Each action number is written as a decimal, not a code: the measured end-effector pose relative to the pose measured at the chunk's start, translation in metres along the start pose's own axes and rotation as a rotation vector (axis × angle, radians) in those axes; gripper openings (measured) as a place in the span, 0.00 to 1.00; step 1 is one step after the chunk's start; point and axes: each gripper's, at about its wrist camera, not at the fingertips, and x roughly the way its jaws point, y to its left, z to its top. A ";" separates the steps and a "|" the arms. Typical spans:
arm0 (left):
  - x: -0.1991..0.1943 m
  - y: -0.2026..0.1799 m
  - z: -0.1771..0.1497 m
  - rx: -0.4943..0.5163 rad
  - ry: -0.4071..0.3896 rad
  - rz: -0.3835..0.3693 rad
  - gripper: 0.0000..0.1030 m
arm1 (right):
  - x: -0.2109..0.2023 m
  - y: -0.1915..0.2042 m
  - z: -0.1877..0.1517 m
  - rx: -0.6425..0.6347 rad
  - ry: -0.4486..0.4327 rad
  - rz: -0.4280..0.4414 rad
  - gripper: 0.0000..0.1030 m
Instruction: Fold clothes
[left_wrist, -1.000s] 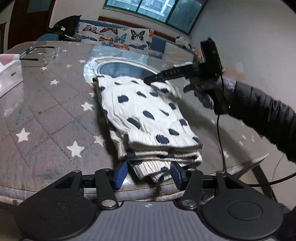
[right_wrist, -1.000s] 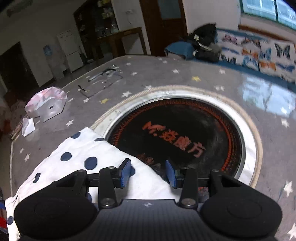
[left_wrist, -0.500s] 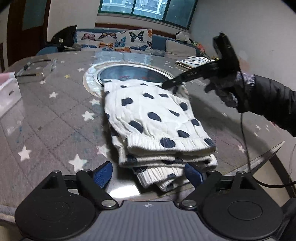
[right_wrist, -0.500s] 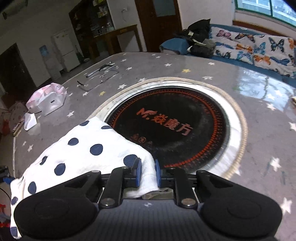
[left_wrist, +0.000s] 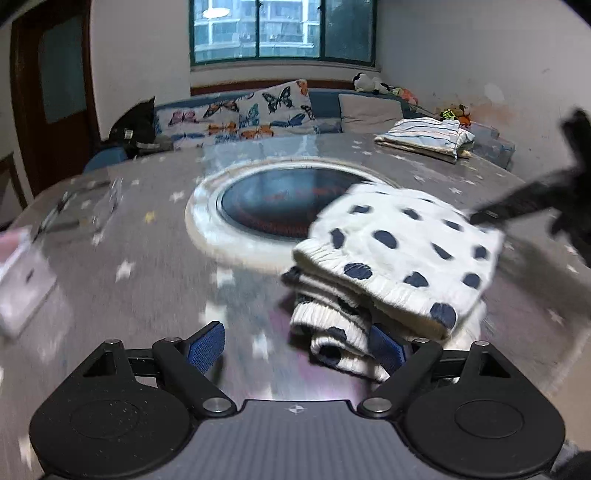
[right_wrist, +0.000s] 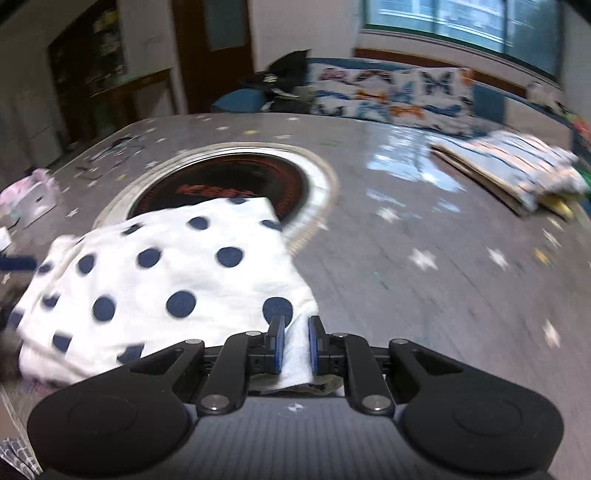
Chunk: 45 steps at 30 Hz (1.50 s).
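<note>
Dotted white garment (right_wrist: 166, 273), folded, is laid on the star-patterned table (right_wrist: 424, 280) beside the round cooktop (left_wrist: 280, 203). One corner is pinched by the right tool (right_wrist: 294, 347). The left tool (left_wrist: 295, 345) is spread wide, gripping nothing.

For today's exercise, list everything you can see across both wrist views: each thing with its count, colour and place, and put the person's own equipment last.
polka-dot garment: one, white with navy dots, folded, on the table beside the round hob, one corner pinched.
table: one, grey with white stars.
round hob: one, dark glass with a pale rim, set in the table's middle.
striped clothes pile: one, white with blue stripes, far right of the table.
butterfly cushions: several, pale with coloured butterflies, on the sofa behind.
window: one, green-framed, back wall.
white box: one, table's left edge, blurred.
left gripper: one, black with blue pads, open, at the garment's near edge.
right gripper: one, black, shut on the garment's corner.
</note>
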 end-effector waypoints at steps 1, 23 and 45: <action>0.007 0.000 0.006 0.004 -0.004 0.004 0.84 | -0.005 -0.004 -0.005 0.026 -0.002 -0.005 0.12; 0.009 0.040 0.051 -0.296 -0.099 -0.104 1.00 | -0.039 0.106 0.009 -0.476 -0.113 0.207 0.48; 0.025 0.049 0.032 -0.763 0.091 -0.262 1.00 | -0.001 0.200 -0.031 -0.948 -0.113 0.158 0.36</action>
